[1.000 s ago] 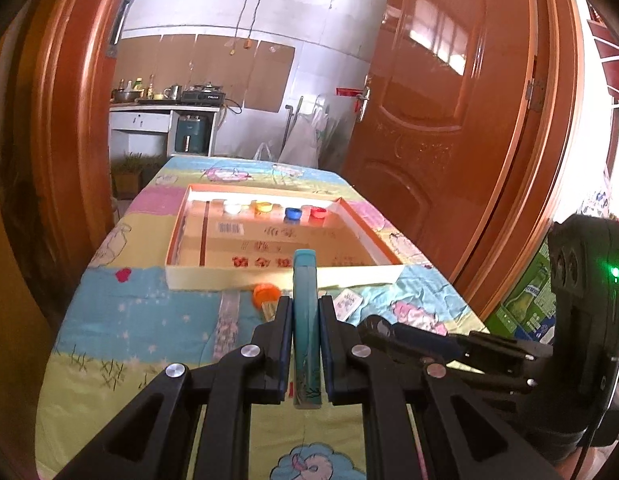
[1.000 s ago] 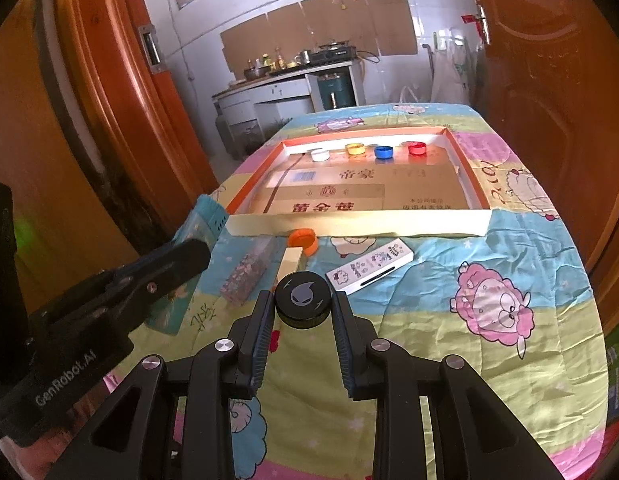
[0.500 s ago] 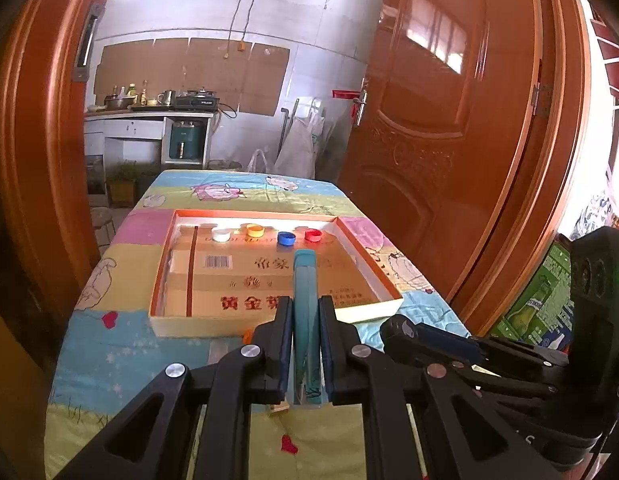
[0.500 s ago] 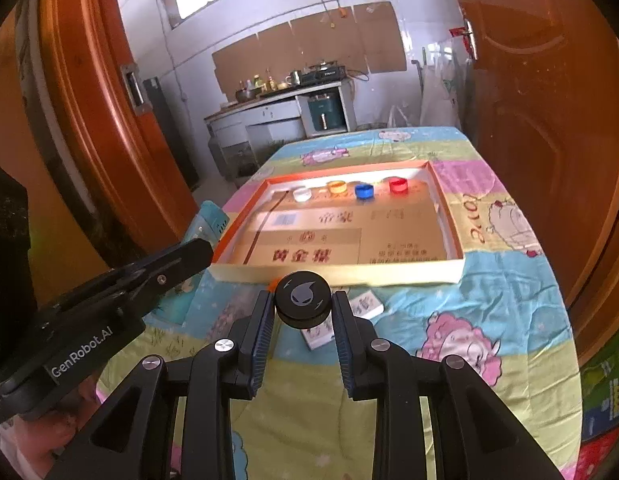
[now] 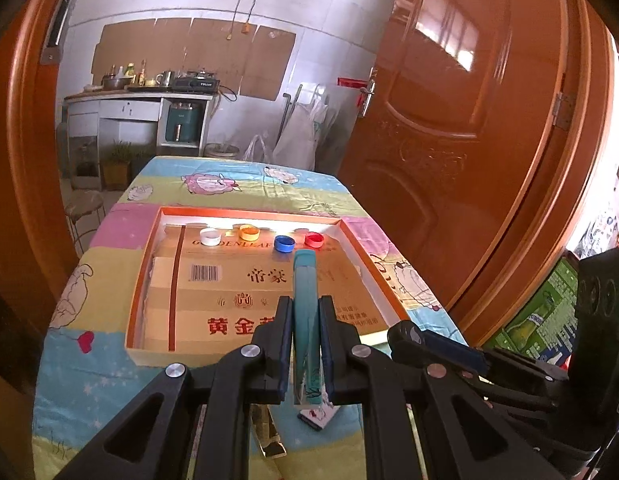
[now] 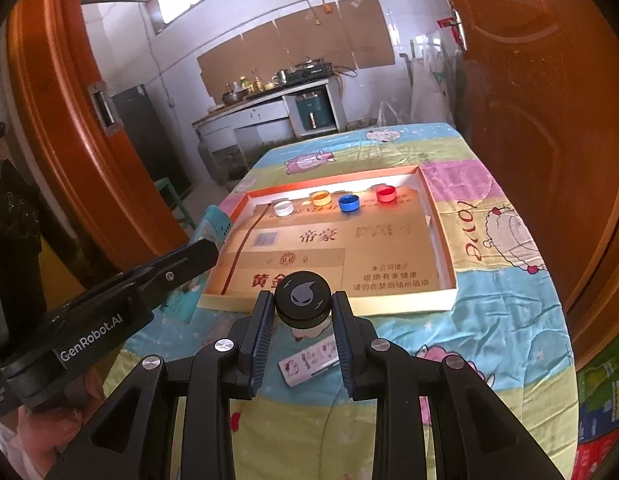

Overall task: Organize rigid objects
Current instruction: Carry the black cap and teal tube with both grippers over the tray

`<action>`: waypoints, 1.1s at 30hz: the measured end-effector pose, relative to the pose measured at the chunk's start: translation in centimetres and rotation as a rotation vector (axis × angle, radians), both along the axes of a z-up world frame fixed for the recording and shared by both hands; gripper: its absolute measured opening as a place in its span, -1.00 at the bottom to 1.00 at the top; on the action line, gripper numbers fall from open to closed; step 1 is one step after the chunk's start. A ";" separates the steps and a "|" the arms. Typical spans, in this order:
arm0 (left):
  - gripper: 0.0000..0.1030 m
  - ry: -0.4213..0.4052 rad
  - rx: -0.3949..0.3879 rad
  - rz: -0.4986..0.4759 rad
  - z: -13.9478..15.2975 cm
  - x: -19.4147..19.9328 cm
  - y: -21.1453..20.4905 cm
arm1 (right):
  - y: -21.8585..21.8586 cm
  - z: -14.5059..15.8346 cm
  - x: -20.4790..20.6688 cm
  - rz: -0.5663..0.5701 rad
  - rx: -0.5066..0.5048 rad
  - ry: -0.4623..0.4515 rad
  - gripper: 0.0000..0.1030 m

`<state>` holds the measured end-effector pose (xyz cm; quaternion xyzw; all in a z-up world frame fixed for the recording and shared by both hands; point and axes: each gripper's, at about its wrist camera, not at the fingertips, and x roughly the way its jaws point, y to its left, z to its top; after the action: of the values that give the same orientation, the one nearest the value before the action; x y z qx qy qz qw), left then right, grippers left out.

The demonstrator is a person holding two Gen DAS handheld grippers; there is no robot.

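Teal and flat, a slim box (image 5: 305, 320) clamped on edge in the left gripper (image 5: 305, 356), long axis running straight ahead along the fingers, far end over the near part of the cardboard tray (image 5: 143, 276). Tray directly ahead and below; four caps, white cap (image 5: 210, 237), yellow cap (image 5: 249, 233), blue cap (image 5: 284, 243), red cap (image 5: 313, 239), lined along the far wall, the whole near floor bare. Near rim probably the only edge to clear.

Black-capped, a small bottle (image 6: 302, 300) pinched at the neck by the right gripper (image 6: 303, 344), upright, just short of the tray's near wall (image 6: 409, 304). Left gripper beside, apparently nearer the tray. White patterned box (image 6: 309, 364) on the tablecloth (image 6: 505, 340) underneath.
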<state>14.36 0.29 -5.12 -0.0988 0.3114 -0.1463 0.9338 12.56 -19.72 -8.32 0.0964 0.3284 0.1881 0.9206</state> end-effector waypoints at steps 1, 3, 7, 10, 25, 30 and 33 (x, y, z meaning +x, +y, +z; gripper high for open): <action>-0.75 0.004 -0.001 0.000 0.0 0.3 0.0 | 0.0 0.1 0.4 -0.001 -0.001 0.001 -0.42; -0.75 0.009 -0.001 0.001 0.1 1.1 0.0 | 0.0 0.2 1.1 -0.002 -0.003 0.002 -0.42; -0.75 0.022 -0.005 0.006 0.2 2.7 0.1 | -0.4 0.5 2.7 -0.012 0.002 0.004 -0.42; -0.75 0.028 -0.006 0.008 0.3 3.7 0.0 | -0.8 0.7 3.9 -0.022 0.008 0.008 -0.42; -0.75 0.124 -0.049 0.014 -1.2 9.6 -0.7 | -2.2 1.0 9.3 -0.041 0.007 0.031 -0.42; -0.75 0.148 -0.057 0.017 -2.1 11.2 -0.8 | -2.6 0.5 10.9 -0.046 0.009 0.050 -0.42; -0.75 0.163 -0.069 0.024 -2.6 12.2 -0.9 | -2.8 0.2 12.0 -0.048 0.006 0.060 -0.42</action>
<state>26.55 -0.57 -7.72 -0.1462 0.3799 -0.1370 0.9031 24.54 -22.50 -8.12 0.1126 0.3529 0.1640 0.9143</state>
